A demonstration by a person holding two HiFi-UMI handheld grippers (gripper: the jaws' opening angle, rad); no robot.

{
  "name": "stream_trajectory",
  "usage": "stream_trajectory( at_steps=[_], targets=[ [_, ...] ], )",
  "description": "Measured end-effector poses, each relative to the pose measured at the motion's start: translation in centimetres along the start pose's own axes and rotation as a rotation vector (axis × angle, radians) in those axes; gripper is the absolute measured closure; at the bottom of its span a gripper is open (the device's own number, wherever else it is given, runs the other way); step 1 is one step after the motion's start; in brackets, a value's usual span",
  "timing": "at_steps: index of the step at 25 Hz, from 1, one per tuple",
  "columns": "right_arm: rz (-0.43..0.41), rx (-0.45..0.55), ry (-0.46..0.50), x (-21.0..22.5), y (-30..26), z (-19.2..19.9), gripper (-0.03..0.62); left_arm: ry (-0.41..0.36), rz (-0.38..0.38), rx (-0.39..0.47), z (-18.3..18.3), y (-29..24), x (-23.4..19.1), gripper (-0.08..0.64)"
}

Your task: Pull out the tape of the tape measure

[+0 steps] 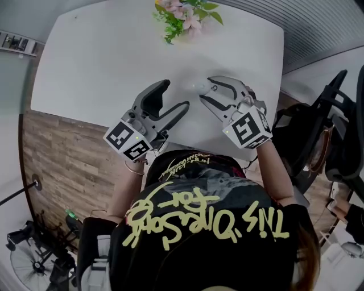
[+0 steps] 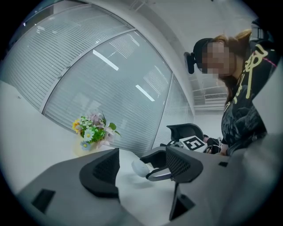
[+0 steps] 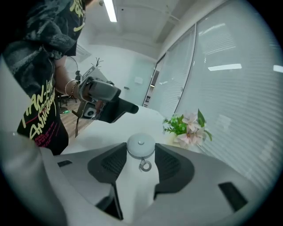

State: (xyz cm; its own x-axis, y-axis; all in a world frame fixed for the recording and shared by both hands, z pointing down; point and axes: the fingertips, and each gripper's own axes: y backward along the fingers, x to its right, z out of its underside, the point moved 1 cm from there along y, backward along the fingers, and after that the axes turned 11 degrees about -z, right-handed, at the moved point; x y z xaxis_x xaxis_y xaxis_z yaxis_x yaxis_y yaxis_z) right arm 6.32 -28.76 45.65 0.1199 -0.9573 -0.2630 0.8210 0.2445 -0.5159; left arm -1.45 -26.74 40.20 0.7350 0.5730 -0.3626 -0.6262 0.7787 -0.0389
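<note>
Item: small round pale-grey plastic tape measure (image 3: 141, 147), with a metal pull ring (image 3: 145, 166) hanging from its near edge
Location: between the jaw tips of the right gripper (image 1: 203, 89), over the white table (image 1: 102, 62)
Right gripper: both pads pinching the case's sides
Left gripper (image 1: 176, 94): jaws spread with nothing between them, near the case, not touching it
Backdrop: pink-and-green flower bunch (image 1: 185, 14) at the table's far edge

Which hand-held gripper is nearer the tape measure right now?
Right. The right hand-held gripper grips the round tape measure between its jaws; the left hand-held gripper stands open beside it, not touching.
</note>
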Motion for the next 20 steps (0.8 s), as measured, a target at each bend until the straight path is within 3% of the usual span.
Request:
stream_trajectory(
  at_steps=[7, 13, 20],
  targets=[
    [0.057, 0.07, 0.119, 0.2, 3.1, -4.2, 0.387, 0.026, 0.03, -0.032, 0.2, -1.9, 1.3, 0.256],
    [0.105, 0.097, 0.2, 0.5, 4.2, -5.2, 0.387, 0.119, 0.057, 0.006, -1.4, -3.1, 1.5, 0.276],
    [0.143, 0.106, 0.28, 0.6, 4.8, -6.1, 0.387, 0.169, 0.127, -0.062, -1.4, -4.4, 2.5, 0.324]
  ],
)
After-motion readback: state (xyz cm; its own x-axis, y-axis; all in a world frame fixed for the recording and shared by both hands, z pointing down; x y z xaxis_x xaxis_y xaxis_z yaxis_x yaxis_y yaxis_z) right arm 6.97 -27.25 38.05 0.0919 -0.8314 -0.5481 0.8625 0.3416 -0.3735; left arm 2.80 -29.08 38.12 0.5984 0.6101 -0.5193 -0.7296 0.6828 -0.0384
